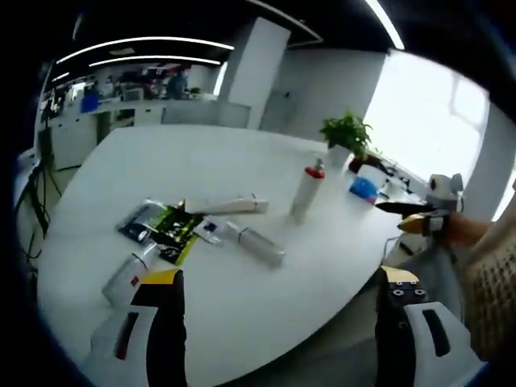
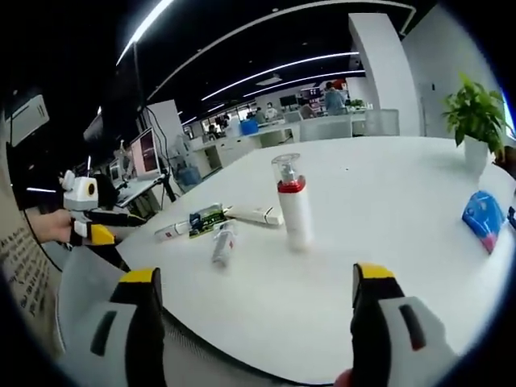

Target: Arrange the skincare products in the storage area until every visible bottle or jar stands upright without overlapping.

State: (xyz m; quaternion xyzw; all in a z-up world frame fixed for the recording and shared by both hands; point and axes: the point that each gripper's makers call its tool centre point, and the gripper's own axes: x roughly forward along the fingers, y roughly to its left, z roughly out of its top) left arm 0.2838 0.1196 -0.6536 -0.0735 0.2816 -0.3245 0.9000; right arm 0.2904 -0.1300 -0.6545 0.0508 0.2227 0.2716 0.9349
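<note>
A white pump bottle with a red collar [image 1: 306,189] [image 2: 293,201] stands upright on the white table [image 1: 242,153] [image 2: 387,266]. Beside it lie a white tube [image 1: 234,205] [image 2: 254,215], a silvery bottle [image 1: 256,243] [image 2: 223,242], a green and dark sachet pack [image 1: 165,227] [image 2: 205,219] and one more bottle [image 1: 129,274] [image 2: 171,232] on its side. My left gripper [image 1: 278,298] [image 2: 113,226] hovers open over the table's near edge, holding nothing. My right gripper [image 2: 258,298] [image 1: 403,216] is open too, off the table's other side, facing the upright bottle.
A potted plant [image 1: 347,133] [image 2: 476,113] and a blue packet [image 1: 364,189] [image 2: 484,218] sit at the table's far side. A person's hand holds each gripper. Desks, monitors and people fill the office behind.
</note>
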